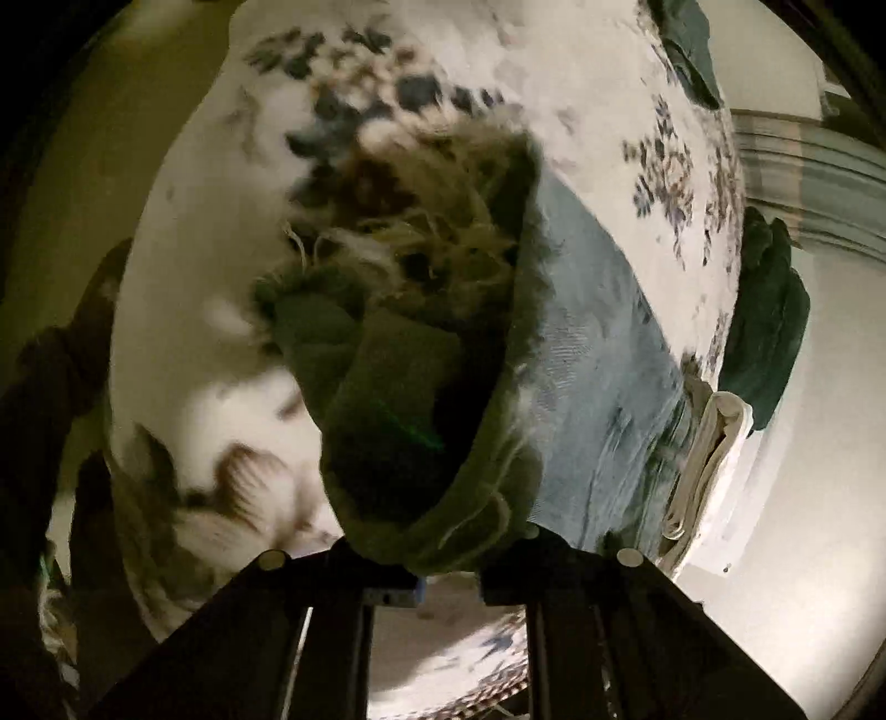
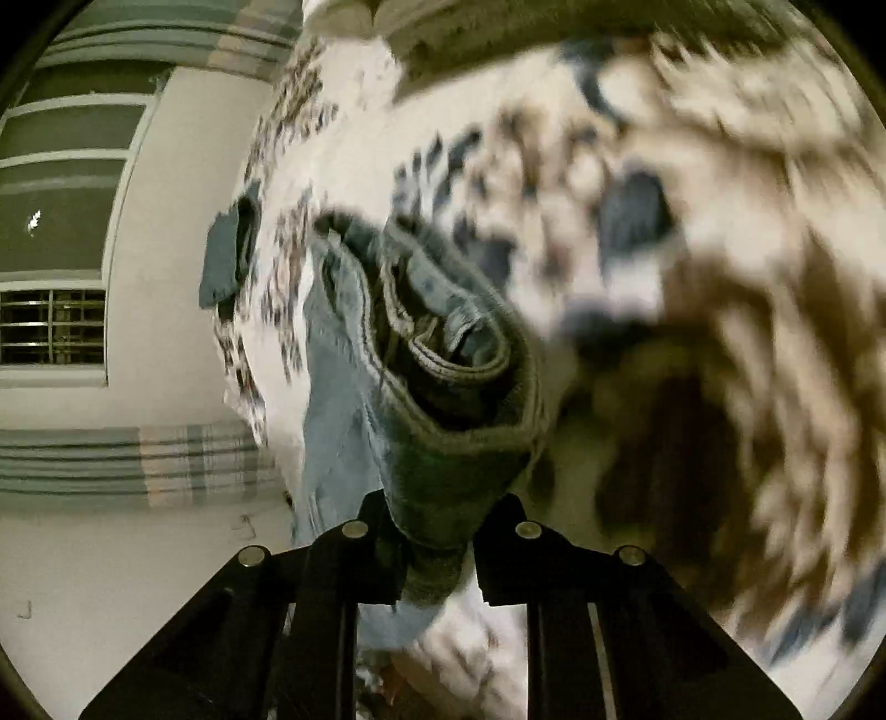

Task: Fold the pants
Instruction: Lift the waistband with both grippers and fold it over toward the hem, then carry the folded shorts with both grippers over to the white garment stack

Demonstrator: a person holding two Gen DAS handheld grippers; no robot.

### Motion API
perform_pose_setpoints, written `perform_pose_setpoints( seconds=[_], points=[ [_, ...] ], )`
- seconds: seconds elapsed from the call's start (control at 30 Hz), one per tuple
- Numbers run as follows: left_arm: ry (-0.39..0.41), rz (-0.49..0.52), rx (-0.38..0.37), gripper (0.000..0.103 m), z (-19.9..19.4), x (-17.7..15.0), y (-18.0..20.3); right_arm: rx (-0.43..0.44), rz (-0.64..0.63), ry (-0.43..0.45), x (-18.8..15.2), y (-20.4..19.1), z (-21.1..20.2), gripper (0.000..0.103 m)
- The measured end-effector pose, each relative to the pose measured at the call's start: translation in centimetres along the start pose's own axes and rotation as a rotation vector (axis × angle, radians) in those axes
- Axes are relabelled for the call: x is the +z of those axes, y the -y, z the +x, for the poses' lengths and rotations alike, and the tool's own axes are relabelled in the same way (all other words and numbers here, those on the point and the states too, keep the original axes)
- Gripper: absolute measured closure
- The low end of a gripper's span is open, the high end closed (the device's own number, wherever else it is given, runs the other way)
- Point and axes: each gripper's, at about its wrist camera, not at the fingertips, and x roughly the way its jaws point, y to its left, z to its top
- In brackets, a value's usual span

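Light blue denim pants [image 1: 598, 354] lie on a white bedsheet with a blue floral print [image 1: 487, 83]. My left gripper [image 1: 443, 559] is shut on the frayed hem end of the pants, which bunches up in front of the camera. My right gripper [image 2: 437, 531] is shut on the waistband end of the pants [image 2: 443, 387], whose folded layers and seams rise from between the fingers. Both held ends are lifted off the sheet [image 2: 692, 194]. Both views are motion-blurred.
Folded dark green clothes [image 1: 769, 315] and a folded white cloth [image 1: 709, 459] sit at the bed's right edge. More dark cloth [image 1: 686, 39] lies at the far corner. A blue folded item [image 2: 227, 255] lies at the bed's edge. Pale floor and a striped wall lie beyond.
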Motion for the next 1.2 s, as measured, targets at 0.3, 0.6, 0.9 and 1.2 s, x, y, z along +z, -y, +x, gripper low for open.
perform_pose_setpoints(
  seconds=[0.3,0.6,0.9,1.2],
  points=[
    [0.031,-0.181,-0.196,0.072,4.4,0.8,-4.3,0.105,0.093,-0.015,0.4,4.7,2.9,0.041],
    [0.054,-0.177,-0.114,0.07,4.8,1.8,-3.2,0.059,0.091,0.013,0.6,3.8,4.3,0.06],
    [0.087,-0.032,-0.088,0.09,1.3,1.2,0.2,0.028,0.07,0.044,0.1,0.5,2.8,0.078],
    [0.08,0.105,-0.099,0.091,-3.1,2.7,8.1,0.052,0.059,0.086,0.3,-6.0,-2.3,0.083]
  ],
)
